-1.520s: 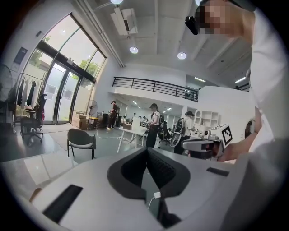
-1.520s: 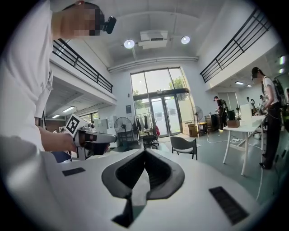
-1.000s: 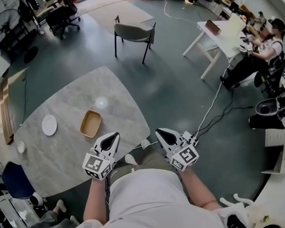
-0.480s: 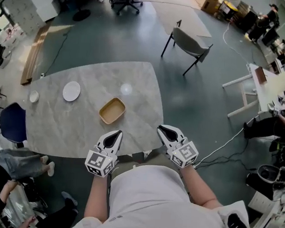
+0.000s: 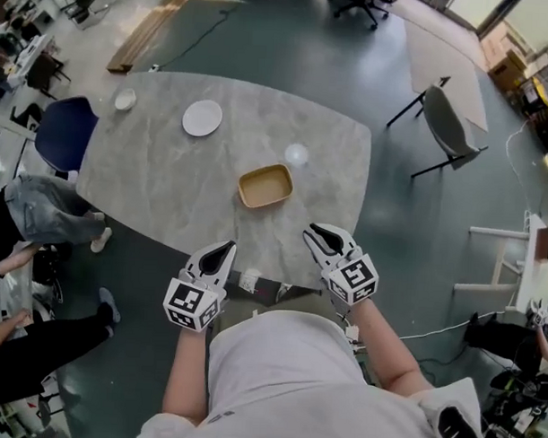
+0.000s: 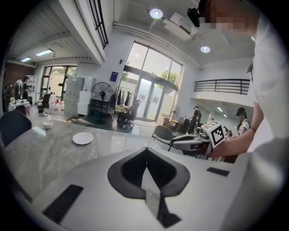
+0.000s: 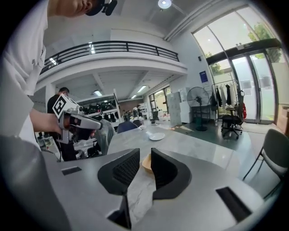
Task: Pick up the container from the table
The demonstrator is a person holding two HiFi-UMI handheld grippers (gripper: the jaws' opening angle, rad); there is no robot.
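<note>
Container ahead of right gripper jaws

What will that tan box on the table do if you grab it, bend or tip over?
The container is probably stiff: its rim keeps a neat rounded rectangle. It looks empty and thin-walled, so it is likely light. It sits low and flat on the table, so it may slide on the smooth top rather than tip.
</note>
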